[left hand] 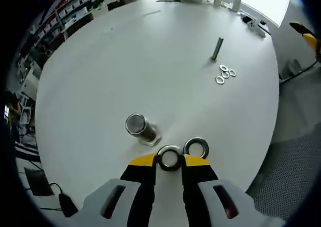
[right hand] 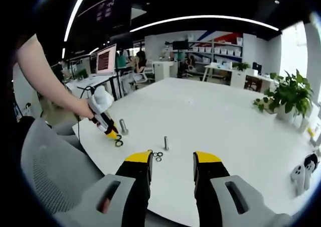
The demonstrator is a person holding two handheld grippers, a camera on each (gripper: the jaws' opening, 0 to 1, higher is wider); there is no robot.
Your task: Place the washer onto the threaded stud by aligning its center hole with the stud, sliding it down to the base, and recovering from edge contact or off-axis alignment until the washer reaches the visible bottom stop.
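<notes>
Left gripper (left hand: 170, 159) at bottom centre of its view, yellow-tipped jaws pinching a washer (left hand: 170, 157). Threaded stud (left hand: 141, 128) stands just upper-left of it; second washer (left hand: 196, 147) lies just right. Spare washers (left hand: 225, 74) upper right, beside another stud (left hand: 217, 49). Right gripper (right hand: 172, 159) jaws wide, nothing between them.

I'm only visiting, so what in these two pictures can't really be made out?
- Left gripper view: the left tongs cover the gripped washer's lower edge.
- Left gripper view: the near stud's base sits behind its own top.
- Right gripper view: the loose washers by the far stud are too small to count.
</notes>
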